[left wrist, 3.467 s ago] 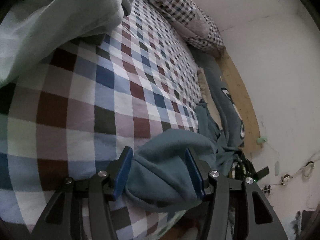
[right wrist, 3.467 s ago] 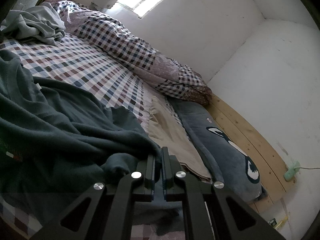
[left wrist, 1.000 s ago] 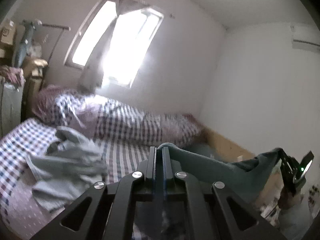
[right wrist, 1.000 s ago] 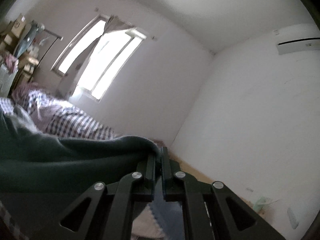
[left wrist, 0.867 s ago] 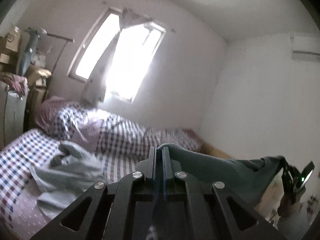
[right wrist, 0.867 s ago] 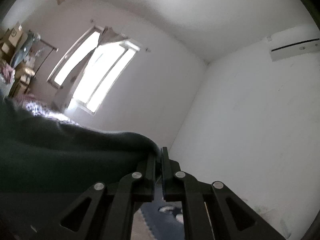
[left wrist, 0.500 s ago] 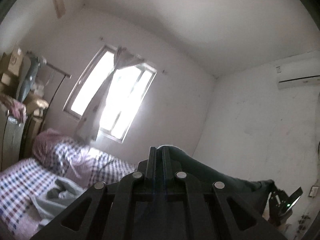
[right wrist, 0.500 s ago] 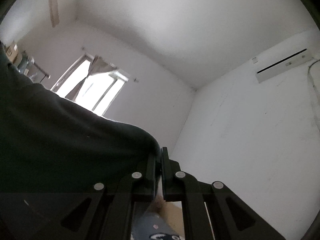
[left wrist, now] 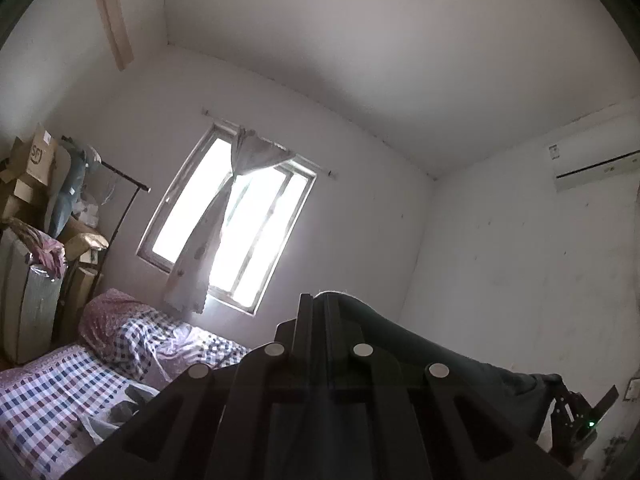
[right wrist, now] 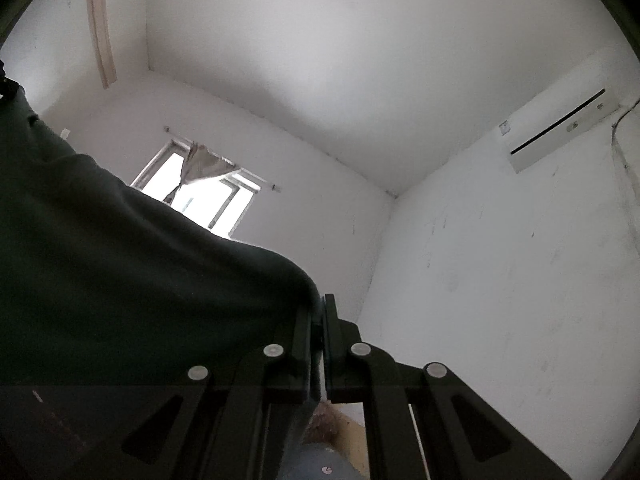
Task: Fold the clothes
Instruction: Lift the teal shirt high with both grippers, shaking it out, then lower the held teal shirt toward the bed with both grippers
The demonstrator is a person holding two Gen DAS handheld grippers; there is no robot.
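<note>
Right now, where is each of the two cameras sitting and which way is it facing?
Left wrist: on the left gripper, tilted up toward the window and the bed; its shut fingers pinch the dark green garment; the right gripper shows at lower right.
Right wrist: on the right gripper, aimed higher at the ceiling corner and air conditioner; its shut fingers pinch the same garment.
Shared: garment, window, air conditioner.

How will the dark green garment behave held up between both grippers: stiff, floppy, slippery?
Likely floppy: the dark green garment sags in a curve between the left gripper and the right gripper. Probably not slippery: its edge looks fuzzy against the light, and both shut jaws hold it. Seems thickish; it blocks the window.
</note>
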